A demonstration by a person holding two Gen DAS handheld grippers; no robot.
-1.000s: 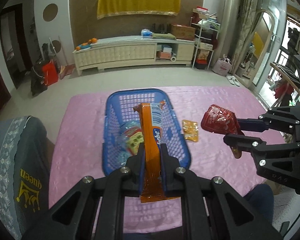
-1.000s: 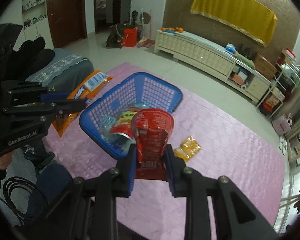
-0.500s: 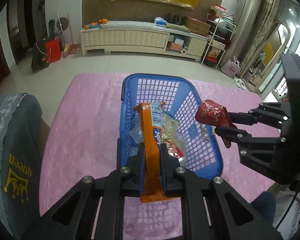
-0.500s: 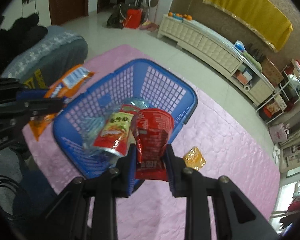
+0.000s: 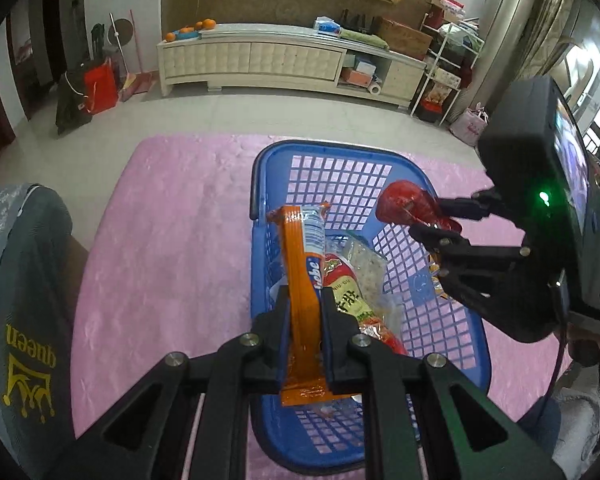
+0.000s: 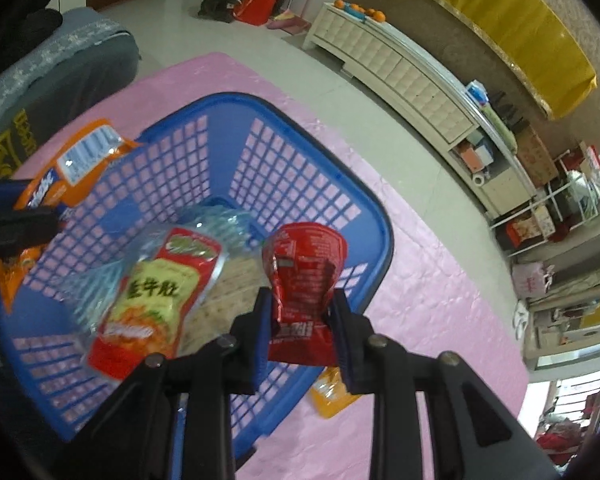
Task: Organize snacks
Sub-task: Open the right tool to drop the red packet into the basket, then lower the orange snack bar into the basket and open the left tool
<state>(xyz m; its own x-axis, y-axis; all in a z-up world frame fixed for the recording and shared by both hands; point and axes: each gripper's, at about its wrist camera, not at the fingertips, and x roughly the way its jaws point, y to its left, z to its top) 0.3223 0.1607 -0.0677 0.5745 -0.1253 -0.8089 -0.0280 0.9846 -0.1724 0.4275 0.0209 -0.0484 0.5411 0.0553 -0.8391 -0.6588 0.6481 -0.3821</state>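
Note:
A blue plastic basket (image 5: 328, 152) (image 6: 332, 188) stands on the pink tablecloth (image 5: 172, 216). It holds a red-and-green snack pack (image 6: 156, 288) (image 5: 346, 292), a clear cracker pack (image 5: 366, 260) and a bluish wrapper (image 6: 220, 220). My left gripper (image 5: 304, 300) is shut on a long orange snack bag (image 5: 302, 264) (image 6: 72, 168) above the basket's left side. My right gripper (image 6: 302, 308) (image 5: 432, 220) is shut on a red snack pouch (image 6: 306, 268) (image 5: 408, 204) held over the basket's right side.
A small orange packet (image 6: 332, 394) lies on the cloth outside the basket's right wall. A grey cushion with yellow lettering (image 5: 24, 300) sits at the left table edge. A cream sideboard (image 5: 260, 60) stands across the floor.
Both grippers have moved in over the basket with their packs. The red pouch went from right of the basket to above its right side.

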